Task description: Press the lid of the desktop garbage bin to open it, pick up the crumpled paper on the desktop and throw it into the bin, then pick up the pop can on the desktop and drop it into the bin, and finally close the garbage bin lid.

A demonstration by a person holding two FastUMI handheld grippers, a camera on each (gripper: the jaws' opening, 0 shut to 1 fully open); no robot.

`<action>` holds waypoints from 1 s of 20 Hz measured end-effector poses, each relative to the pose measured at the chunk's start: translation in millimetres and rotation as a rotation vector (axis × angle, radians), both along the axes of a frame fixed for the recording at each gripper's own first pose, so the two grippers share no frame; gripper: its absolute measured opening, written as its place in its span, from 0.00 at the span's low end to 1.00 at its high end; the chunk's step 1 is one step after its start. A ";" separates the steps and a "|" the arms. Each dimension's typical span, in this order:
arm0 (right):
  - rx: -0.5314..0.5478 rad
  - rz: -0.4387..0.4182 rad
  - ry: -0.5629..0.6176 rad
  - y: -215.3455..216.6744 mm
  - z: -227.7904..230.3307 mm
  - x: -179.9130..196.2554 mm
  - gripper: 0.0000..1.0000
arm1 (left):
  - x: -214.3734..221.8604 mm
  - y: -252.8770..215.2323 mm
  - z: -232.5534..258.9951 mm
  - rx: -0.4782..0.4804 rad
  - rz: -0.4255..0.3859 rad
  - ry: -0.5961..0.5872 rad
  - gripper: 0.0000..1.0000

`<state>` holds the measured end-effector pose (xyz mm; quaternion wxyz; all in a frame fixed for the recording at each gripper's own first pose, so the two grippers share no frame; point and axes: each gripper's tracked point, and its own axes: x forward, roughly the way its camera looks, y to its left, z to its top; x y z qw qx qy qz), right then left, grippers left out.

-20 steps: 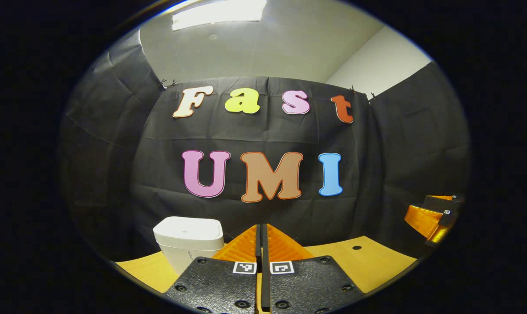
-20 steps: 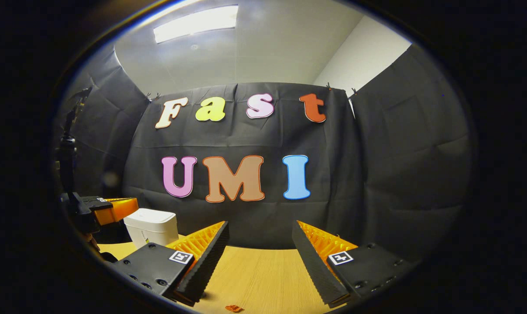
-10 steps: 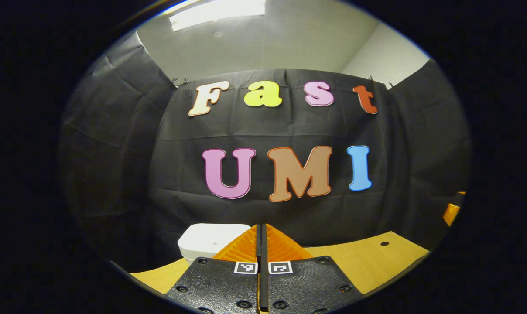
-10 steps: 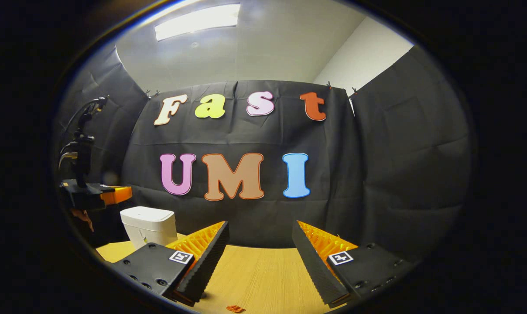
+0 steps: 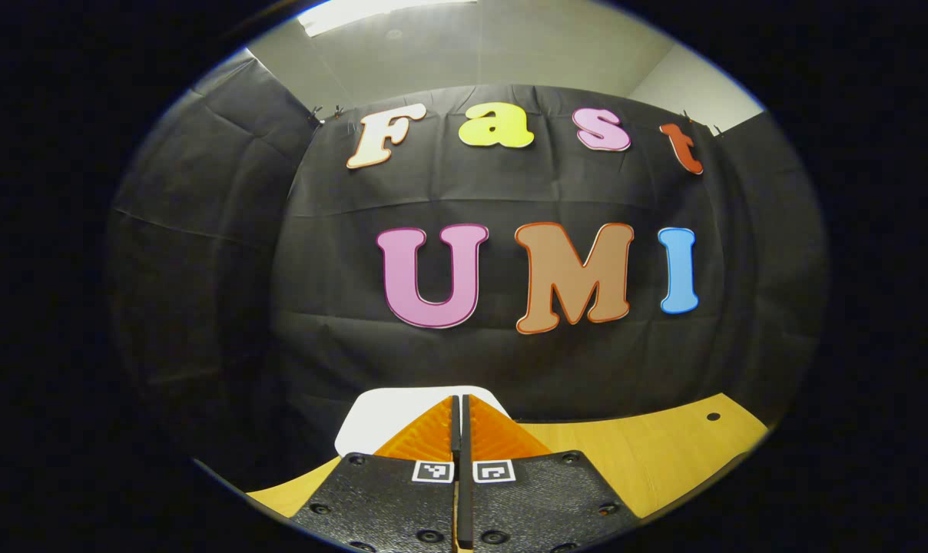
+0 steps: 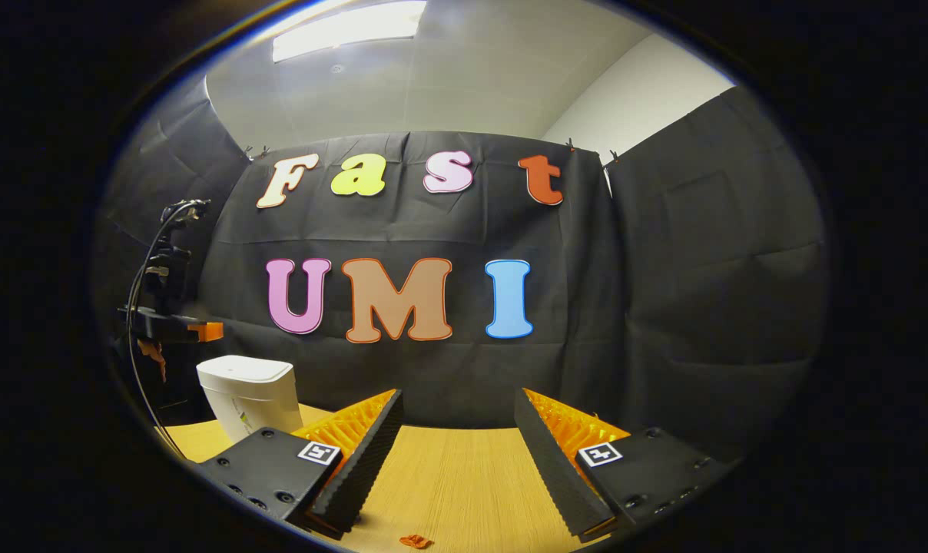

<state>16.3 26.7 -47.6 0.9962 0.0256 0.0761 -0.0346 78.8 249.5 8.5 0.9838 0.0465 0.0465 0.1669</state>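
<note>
Garbage bin (image 6: 247, 390): white, squarish, lid (image 6: 245, 370) down and flat. Stands on the wooden worktop (image 6: 464, 484) at its far left in the right gripper view, close before the black cloth wall. In the left gripper view the lid (image 5: 379, 415) shows as a white patch straight ahead, partly hidden behind the finger ends.

Left tongs (image 5: 459, 418): clenched, the two fingers pressed flat together with nothing between them, pointing over the near edge of the lid. Whether the tips touch the lid cannot be told. In the right gripper view the left tongs (image 6: 203, 331) appear farther off, held above the bin and clear of its lid, with a hand (image 6: 154, 355) below and dark cables looping down beside.

Right tongs (image 6: 458, 422): released, fingers spread wide, holding nothing, low over the bare middle of the worktop and well apart from the bin.

Small orange scrap (image 6: 415, 541): lies on the worktop at the near edge, between the right fingers; too small to identify.

Worktop, left gripper view (image 5: 648, 453): light wood, one dark round hole (image 5: 713, 417) near the far right corner.
</note>
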 end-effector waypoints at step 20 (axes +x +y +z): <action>-0.081 0.014 0.092 41.2 -20.2 2.8 0.96 | 24.3 47.4 -80.8 -0.119 0.046 0.097 0.00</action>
